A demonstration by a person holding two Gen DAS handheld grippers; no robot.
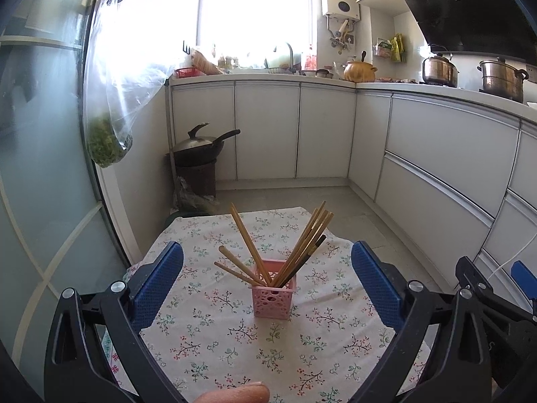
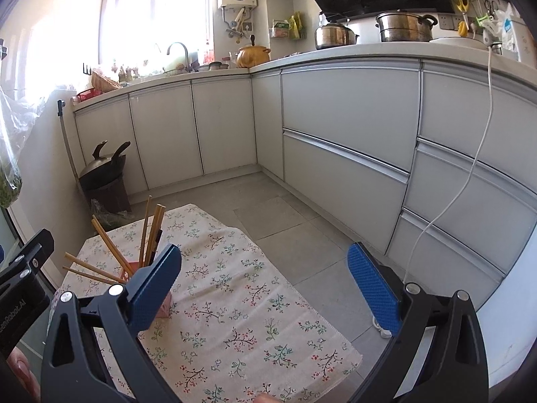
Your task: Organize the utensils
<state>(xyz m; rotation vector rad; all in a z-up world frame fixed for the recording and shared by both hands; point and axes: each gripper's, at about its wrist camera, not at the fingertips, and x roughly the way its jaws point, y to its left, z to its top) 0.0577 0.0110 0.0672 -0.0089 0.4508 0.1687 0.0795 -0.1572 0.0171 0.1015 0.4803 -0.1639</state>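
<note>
Several chopsticks (image 1: 295,252): standing fanned out in the pink basket (image 1: 273,300), leaning left and right, one dark stick among the wooden ones.
Basket location: sitting mid-worktop on the floral cloth (image 1: 235,336), nothing touching it.
Left hand-held gripper (image 1: 268,278): hovering short of the basket, jaws spread wide, holding nothing.
Right hand-held gripper (image 2: 265,285): hanging off to the side over the cloth edge, jaws also apart and empty; basket showing behind its left finger.
Handling: sticks looking light, stiff, smooth, likely slipping or pivoting under a loose pinch.
Basket: looking like light plastic, probably tipping if a stick is levered sideways.
Grip point: I'm favouring the upper shaft, pulling along its lean.
</note>
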